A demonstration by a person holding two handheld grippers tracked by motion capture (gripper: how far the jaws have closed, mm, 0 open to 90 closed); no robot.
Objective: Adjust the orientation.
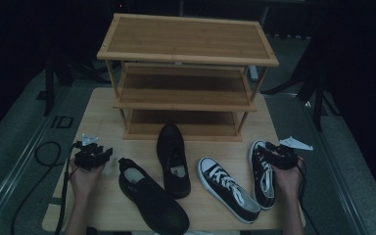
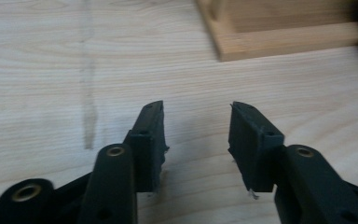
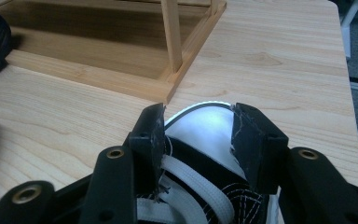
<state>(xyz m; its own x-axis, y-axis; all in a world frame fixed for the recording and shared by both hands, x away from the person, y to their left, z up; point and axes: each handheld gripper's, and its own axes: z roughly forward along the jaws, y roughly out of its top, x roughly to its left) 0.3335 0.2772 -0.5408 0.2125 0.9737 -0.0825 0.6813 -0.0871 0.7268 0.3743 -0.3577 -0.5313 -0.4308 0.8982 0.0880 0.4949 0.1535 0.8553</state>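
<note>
Canvas and rubber make the black-and-white sneaker [image 1: 263, 172] light and soft in the upper, stiff only at the sole and white toe cap, so a pinch on the cloth will fold it. It lies at the right of the table [image 1: 103, 112], just beside its mate [image 1: 227, 188], toe toward the wooden rack [image 1: 186, 78]. The right gripper [image 3: 199, 122] stands over the toe end with its fingers spread wide on either side of the laces, not pressing. I would grip across the firm sole edges or the toe cap. The left gripper [image 2: 196, 122] hovers over bare table, fingers spread and holding nothing, near the two black shoes [image 1: 152, 196].
</note>
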